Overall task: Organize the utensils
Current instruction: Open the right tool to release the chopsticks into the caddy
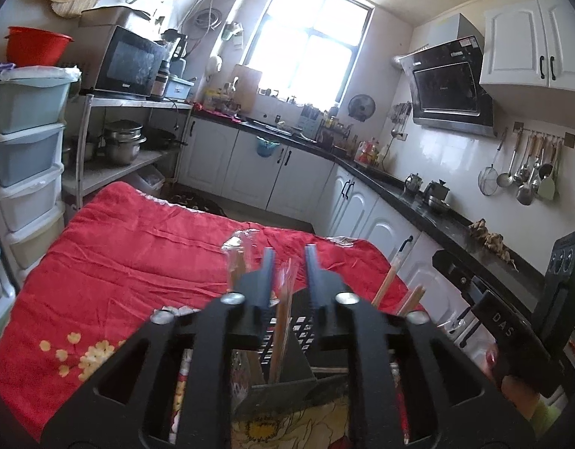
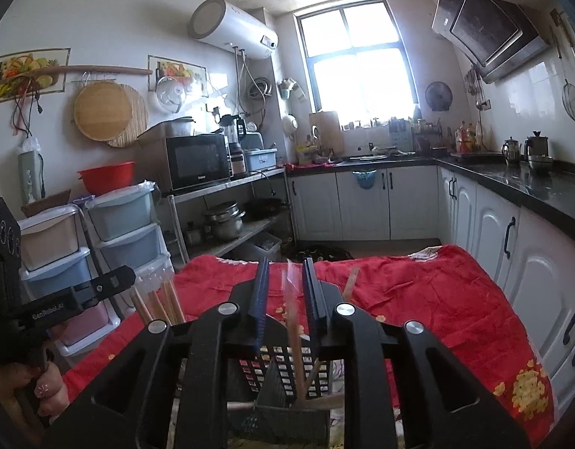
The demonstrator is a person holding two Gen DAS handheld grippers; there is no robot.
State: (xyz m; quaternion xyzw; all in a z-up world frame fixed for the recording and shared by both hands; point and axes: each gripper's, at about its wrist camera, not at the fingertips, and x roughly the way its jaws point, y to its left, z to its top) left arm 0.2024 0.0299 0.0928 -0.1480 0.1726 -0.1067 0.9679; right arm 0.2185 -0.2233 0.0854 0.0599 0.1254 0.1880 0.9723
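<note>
While jaws apart, wrapped chopsticks (image 2: 292,299) stand betw right gripper (image 2: 286,293) fingers, untouched.

We hold the left gripper (image 1: 289,262) pointing slightly downward, its dark blue fingers (image 1: 266,273) parted a little. Our right gripper (image 2: 285,284) sits the same way, fingers (image 2: 261,288) slightly apart. Our left hand (image 2: 37,393) wraps its handle; our right hand (image 1: 519,393) grips its own.
</note>
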